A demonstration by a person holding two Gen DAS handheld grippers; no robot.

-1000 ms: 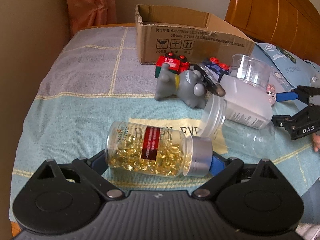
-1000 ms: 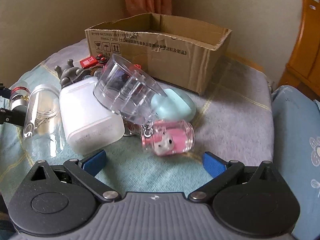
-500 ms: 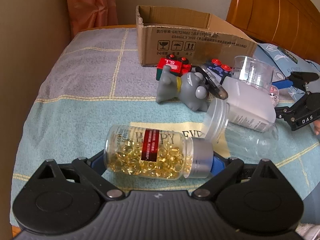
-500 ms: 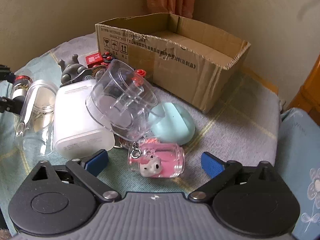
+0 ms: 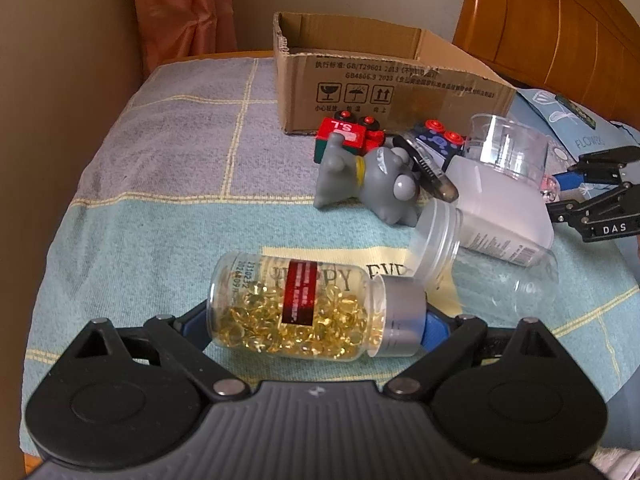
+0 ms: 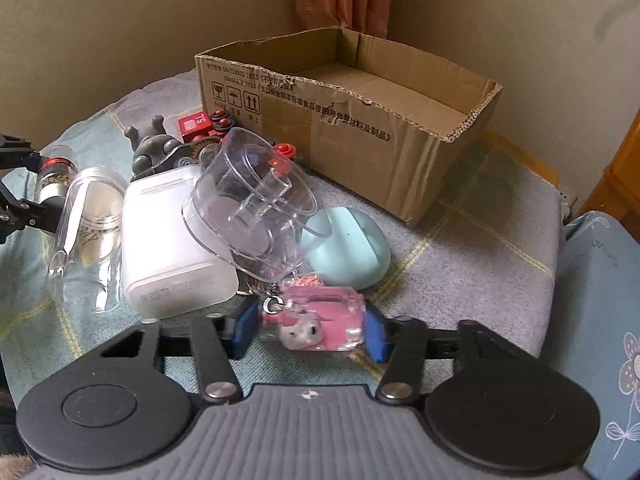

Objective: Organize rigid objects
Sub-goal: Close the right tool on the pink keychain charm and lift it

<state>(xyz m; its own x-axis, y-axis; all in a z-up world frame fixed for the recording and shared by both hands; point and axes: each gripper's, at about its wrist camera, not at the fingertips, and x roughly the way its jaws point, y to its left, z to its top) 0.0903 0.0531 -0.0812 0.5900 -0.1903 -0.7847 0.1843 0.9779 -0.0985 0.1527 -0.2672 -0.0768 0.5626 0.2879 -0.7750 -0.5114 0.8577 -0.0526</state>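
Pill bottle [image 5: 310, 312] and pink charm [image 6: 320, 320] are clamped crosswise in left [image 5: 316, 322] and right hand-held grippers [image 6: 308, 330], box [image 6: 360, 120] lying ahead.

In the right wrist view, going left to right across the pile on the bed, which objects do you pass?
Capsule bottle → clear empty jar → frosted white container → clear plastic cup → mint green case. The pink keychain charm sits nearer, under the cup, so I leave it out.

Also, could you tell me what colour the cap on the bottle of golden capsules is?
Silver-grey; the cap shows best in the left wrist view.
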